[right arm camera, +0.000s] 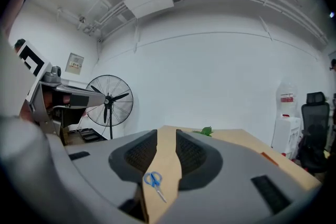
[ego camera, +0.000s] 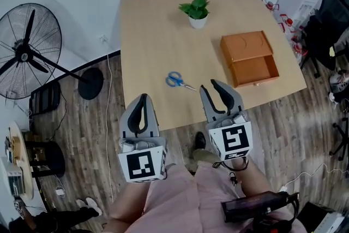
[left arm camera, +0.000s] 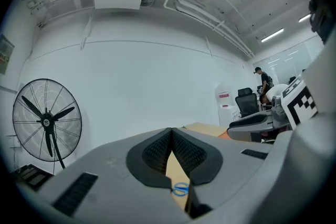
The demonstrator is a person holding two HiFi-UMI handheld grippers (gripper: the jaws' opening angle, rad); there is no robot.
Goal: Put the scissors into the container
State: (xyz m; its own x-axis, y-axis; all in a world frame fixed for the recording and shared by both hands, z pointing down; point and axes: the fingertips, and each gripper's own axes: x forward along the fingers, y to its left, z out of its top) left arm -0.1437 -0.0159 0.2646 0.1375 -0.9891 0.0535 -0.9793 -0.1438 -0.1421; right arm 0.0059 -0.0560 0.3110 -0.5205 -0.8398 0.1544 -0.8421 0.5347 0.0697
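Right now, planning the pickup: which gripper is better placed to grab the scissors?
The right gripper: its jaws stand apart, the scissors lie just beyond its tips, and the container is on its side. The left gripper sits farther back, jaws together.

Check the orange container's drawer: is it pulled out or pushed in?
Pulled out. The drawer juts from the orange container, its inside exposed and bare; the scissors lie outside on the table.

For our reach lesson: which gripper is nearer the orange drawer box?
Right. The right gripper sits just left of the orange drawer box, nearer the person; the left gripper is farther left, past the scissors.
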